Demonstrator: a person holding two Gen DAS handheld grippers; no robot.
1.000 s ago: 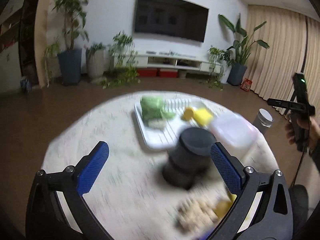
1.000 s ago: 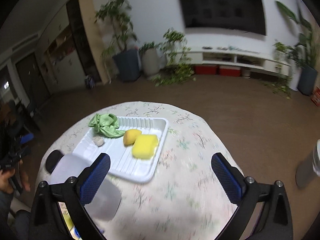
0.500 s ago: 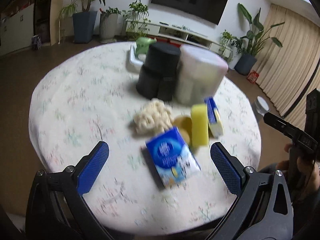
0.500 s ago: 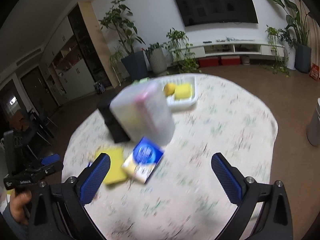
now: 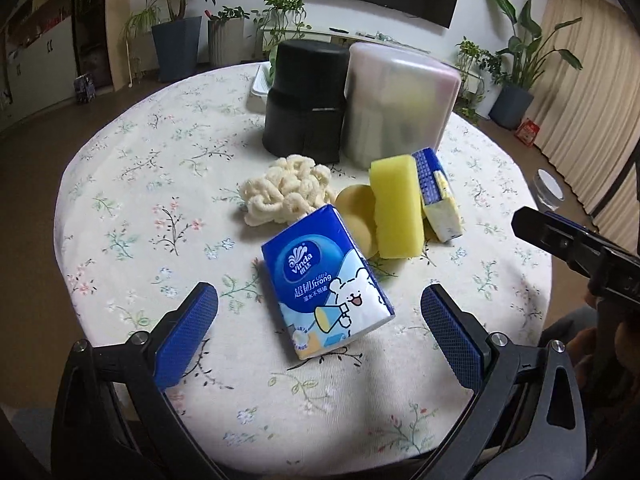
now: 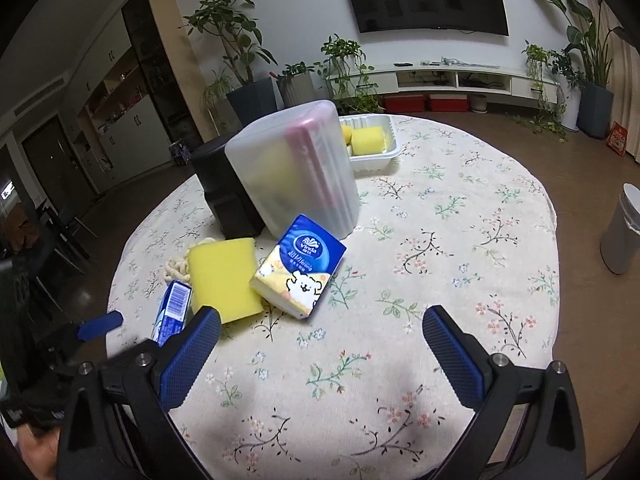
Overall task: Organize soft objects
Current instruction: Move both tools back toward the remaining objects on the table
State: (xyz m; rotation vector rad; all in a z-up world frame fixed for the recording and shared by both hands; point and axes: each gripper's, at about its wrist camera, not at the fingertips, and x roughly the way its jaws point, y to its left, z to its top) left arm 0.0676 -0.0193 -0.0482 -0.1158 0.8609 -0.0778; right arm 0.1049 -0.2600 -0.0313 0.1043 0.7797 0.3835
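Surface (image 5: 120, 208): round, covered with a cream floral cloth.

Left gripper (image 5: 320, 322): blue-padded jaws spread wide, nothing between them, hovering over the near edge of the surface in front of the large tissue pack.

Right gripper (image 6: 320, 338): jaws likewise wide apart and empty, over bare cloth to the right of the soft objects.

Soft objects, grouped near the middle of the surface:
- Large tissue pack (image 5: 326, 280), blue, printed with a white cartoon bear, lying nearest the left gripper.
- Yellow sponge (image 5: 396, 208), rectangular, tilted up on edge between the round sponge and the small tissue pack.
- Round sponge (image 5: 356, 214), tan, a disc partly hidden behind the large tissue pack and the yellow sponge.
- Small tissue pack (image 5: 438, 196), blue and yellow, leaning just beside the yellow sponge.
- Knotted cloth (image 5: 286, 192), cream, a looped bundle left of the round sponge.

Containers, behind the soft objects:
- Black container (image 5: 306, 98), cylindrical, upright.
- Translucent bin (image 5: 400, 104), frosted, touching or just beside the black container.
- White tray (image 6: 374, 156), at the far side, holding another yellow sponge (image 6: 367, 139) and a rounded yellow item, partly hidden.
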